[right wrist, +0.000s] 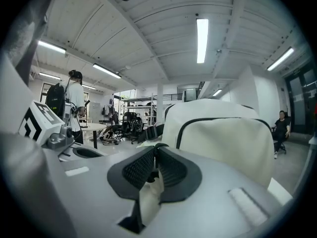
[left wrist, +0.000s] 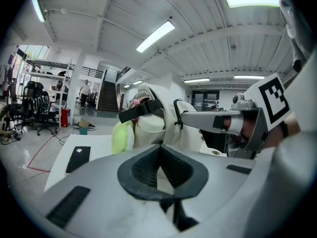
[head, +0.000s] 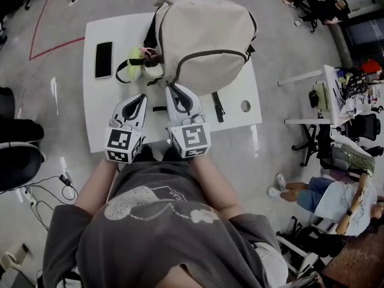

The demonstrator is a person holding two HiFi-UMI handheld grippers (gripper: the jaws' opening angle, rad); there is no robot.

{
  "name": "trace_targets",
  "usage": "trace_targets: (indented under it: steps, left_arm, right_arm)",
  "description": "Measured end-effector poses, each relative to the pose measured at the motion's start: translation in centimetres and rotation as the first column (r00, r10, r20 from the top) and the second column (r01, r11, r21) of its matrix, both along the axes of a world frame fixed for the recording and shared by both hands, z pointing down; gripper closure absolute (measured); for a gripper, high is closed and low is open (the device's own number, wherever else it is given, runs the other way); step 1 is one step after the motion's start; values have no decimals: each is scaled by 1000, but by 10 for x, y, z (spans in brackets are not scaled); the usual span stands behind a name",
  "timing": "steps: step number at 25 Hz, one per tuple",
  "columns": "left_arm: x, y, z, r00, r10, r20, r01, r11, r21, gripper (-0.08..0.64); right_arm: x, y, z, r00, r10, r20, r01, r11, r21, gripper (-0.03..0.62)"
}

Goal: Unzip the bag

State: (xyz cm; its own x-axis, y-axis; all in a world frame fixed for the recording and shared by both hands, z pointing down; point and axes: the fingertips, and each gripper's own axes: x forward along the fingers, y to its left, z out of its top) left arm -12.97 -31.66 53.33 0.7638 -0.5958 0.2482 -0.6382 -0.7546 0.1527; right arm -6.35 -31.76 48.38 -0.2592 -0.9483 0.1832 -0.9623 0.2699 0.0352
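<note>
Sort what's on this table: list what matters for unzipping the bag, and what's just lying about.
For the job:
- beige backpack
- its dark front zip
- pull tab, pinched in the right gripper
- left gripper, shut and empty

Lying about:
- black phone
- yellow-green item at the backpack's side, too unclear to name

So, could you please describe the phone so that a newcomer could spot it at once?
Start at the white table with the cream backpack on it. Left of the backpack, near the table's left edge, lies the phone. It is a flat black rectangle, lying clear of the yellow-green object beside the backpack.
</note>
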Motion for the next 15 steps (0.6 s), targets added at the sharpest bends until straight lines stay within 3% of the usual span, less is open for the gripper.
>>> trace_targets:
  steps: [8,15]
  left_arm:
    - [18,8,-5,999,34,-8,-34,999,10,554]
    - [35,1,-8,999,-30,-21,30,999,19,554]
  right_arm:
    - [8,-3,-19,998,-45,37,45,999,-1,569]
    - [8,-16,-39,984,-173,46,173,985,-5,569]
